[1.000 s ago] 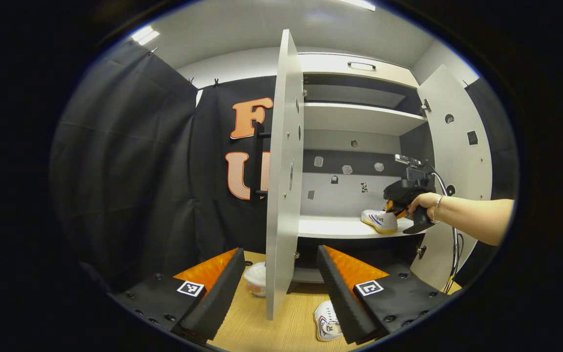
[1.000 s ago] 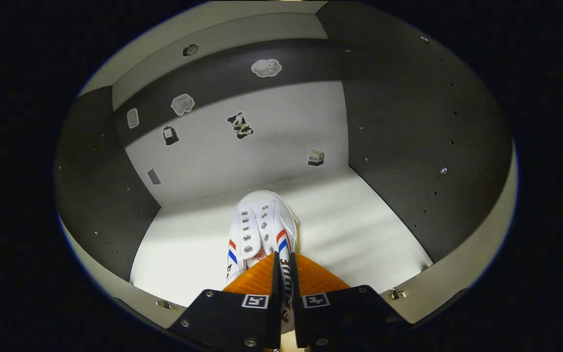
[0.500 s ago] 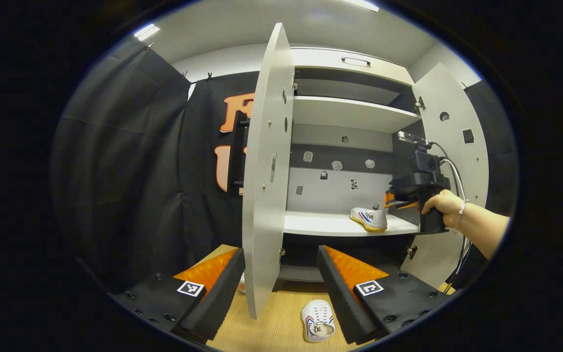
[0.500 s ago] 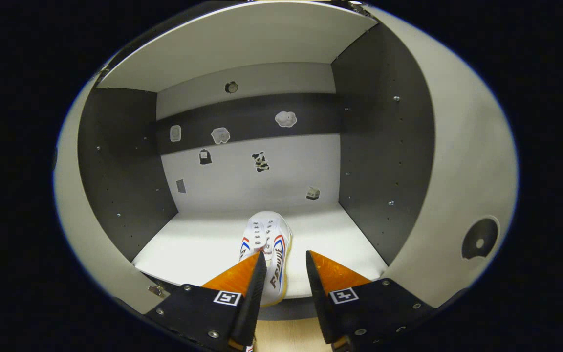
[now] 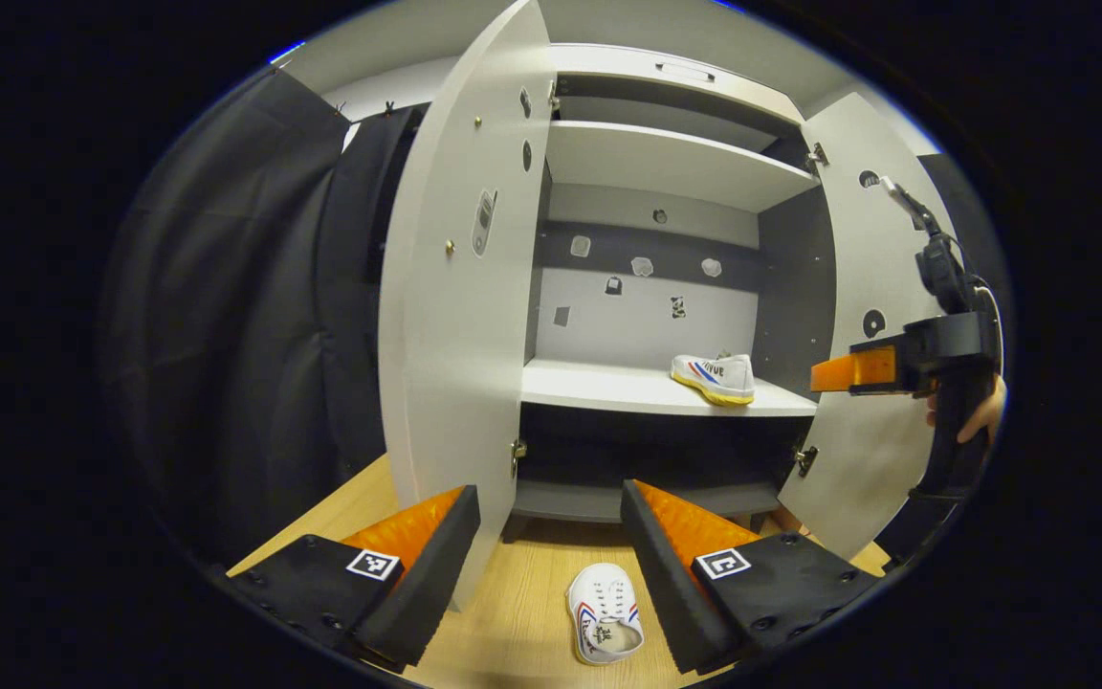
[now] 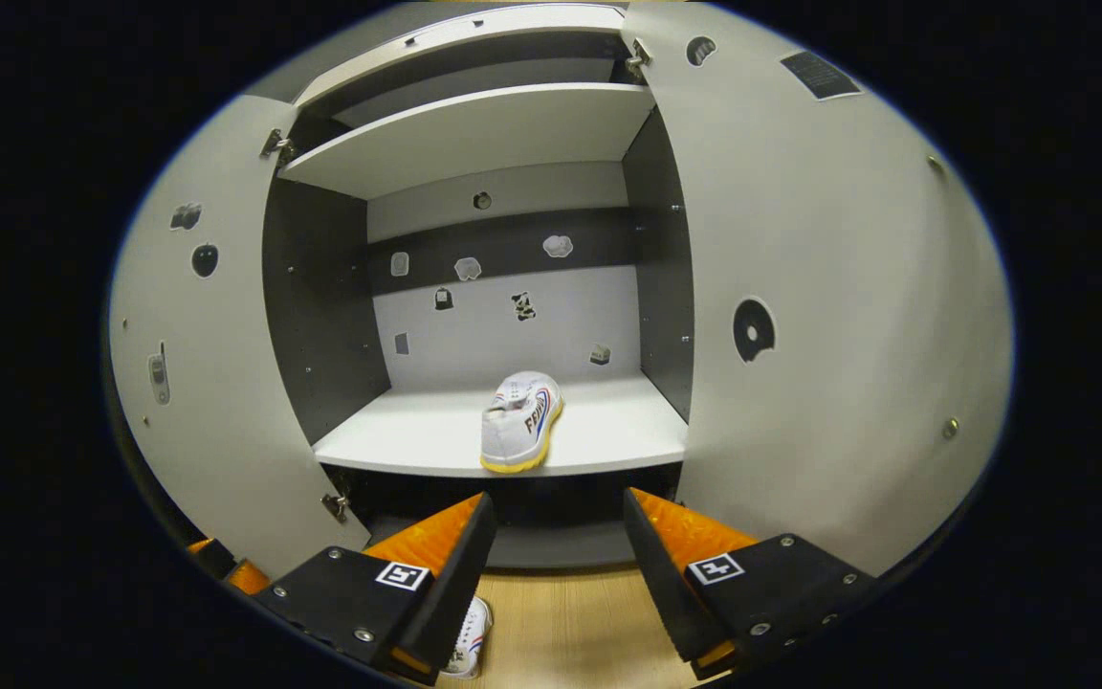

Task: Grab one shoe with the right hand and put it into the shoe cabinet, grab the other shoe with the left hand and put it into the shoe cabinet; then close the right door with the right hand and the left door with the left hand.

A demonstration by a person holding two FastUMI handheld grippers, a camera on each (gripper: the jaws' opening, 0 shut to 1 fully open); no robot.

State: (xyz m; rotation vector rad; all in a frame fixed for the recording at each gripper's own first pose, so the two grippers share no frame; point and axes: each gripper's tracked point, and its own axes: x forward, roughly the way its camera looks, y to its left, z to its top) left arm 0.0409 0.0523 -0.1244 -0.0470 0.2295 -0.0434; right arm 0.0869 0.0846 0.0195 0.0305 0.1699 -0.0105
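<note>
A white sneaker (image 6: 520,423) with red and blue stripes sits on the middle shelf (image 6: 398,442) of an open shoe cabinet (image 5: 666,158), toe toward the back wall, heel near the shelf's front edge. The right gripper (image 6: 559,545) hangs in front of the shelf, its fingers spread and holding nothing. The left gripper (image 5: 551,545), also spread and empty, points down toward the second sneaker (image 5: 604,625), which lies on the wooden floor (image 5: 522,612) just in front of the cabinet, between its two fingers in the left gripper view. The left door (image 5: 455,316) stands open close beside the left gripper; the right door (image 6: 828,316) is also open.

Risks, as I judge them: the left gripper could knock the nearby door edge on its way down, or pinch only the sneaker's soft upper so it slips. The shelved sneaker's heel, being near the edge, might catch a closing door.
</note>
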